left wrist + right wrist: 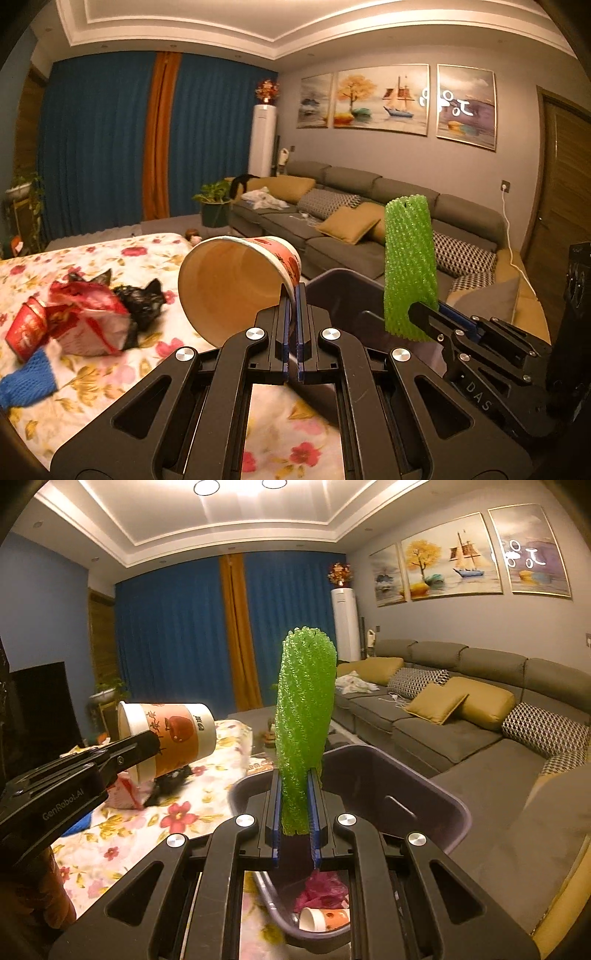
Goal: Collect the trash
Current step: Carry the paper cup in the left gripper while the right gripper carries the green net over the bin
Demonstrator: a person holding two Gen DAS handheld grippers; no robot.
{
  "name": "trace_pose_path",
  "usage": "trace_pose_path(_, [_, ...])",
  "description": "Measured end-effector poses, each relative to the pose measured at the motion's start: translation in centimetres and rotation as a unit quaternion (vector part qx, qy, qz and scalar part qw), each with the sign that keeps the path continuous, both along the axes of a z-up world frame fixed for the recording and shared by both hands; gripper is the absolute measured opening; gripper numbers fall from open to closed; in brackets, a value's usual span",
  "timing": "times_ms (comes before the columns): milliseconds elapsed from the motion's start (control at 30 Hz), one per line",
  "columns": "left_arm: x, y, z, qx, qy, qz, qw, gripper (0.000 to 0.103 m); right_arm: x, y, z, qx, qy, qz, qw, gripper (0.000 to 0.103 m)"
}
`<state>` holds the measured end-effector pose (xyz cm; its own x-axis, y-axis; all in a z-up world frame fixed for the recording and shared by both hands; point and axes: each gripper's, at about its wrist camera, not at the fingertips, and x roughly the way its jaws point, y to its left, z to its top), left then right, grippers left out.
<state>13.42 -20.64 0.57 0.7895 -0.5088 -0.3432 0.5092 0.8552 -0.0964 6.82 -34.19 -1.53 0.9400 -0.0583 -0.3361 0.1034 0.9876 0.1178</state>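
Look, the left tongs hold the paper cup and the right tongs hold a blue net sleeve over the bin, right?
Nearly. The left tongs do hold the paper cup, but the net sleeve in the right tongs is green, not blue. The right wrist view shows it over the bin.

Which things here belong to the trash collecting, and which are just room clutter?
Job:
- paper cup, pinched at its rim by the left tool
- green foam net, gripped by the right tool
- purple bin, another cup already inside
- wrappers and blue net on the floral cloth

Lying about:
- sofa cushions
- potted plant
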Motion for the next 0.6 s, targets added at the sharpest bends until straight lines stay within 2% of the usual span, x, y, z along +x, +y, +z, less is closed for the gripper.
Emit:
trace_pose_path(267, [0.9,-3.1,-0.8,0.005,0.005,-0.034,0.9994,0.002,0.0,-1.4,-0.4,0.005,0.0,-0.017,1.0,0.013])
trace_pose_path(600, [2.6,-4.6,-2.2,0.01,0.021,-0.046,0.9987,0.002,0.6,-1.5,-0.6,0.008,0.006,-0.025,1.0,0.013])
